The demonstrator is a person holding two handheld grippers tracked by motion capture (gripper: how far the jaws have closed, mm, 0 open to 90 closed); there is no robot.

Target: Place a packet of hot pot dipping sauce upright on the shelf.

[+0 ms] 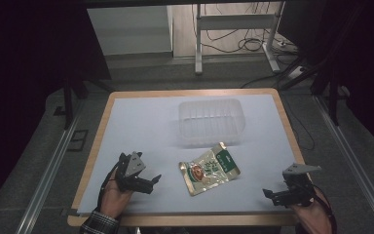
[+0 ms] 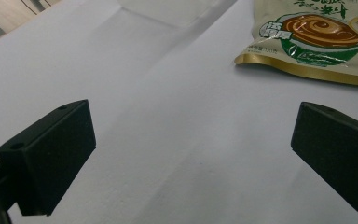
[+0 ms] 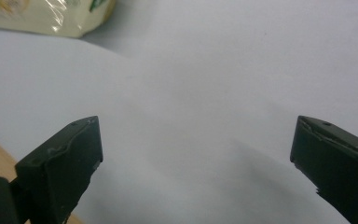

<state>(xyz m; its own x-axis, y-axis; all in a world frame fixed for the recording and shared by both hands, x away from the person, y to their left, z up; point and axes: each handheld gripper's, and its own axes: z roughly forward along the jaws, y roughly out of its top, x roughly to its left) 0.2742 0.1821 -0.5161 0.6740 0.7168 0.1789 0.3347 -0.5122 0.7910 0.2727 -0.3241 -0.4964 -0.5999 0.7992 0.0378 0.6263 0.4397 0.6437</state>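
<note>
Between the spread, empty left tool (image 1: 148,181) and right tool (image 1: 271,194) lies the pouch (image 1: 209,168); approach low along the surface (image 1: 141,126), pinching one edge.

The left gripper (image 1: 152,183) at lower left is black, with a grey three-cornered plate on top and a thin black cable. The right gripper (image 1: 268,194) at lower right looks the same. The sleeve (image 1: 99,223) is checked. Each block-shaped jaw carries a small screw hole.
</note>
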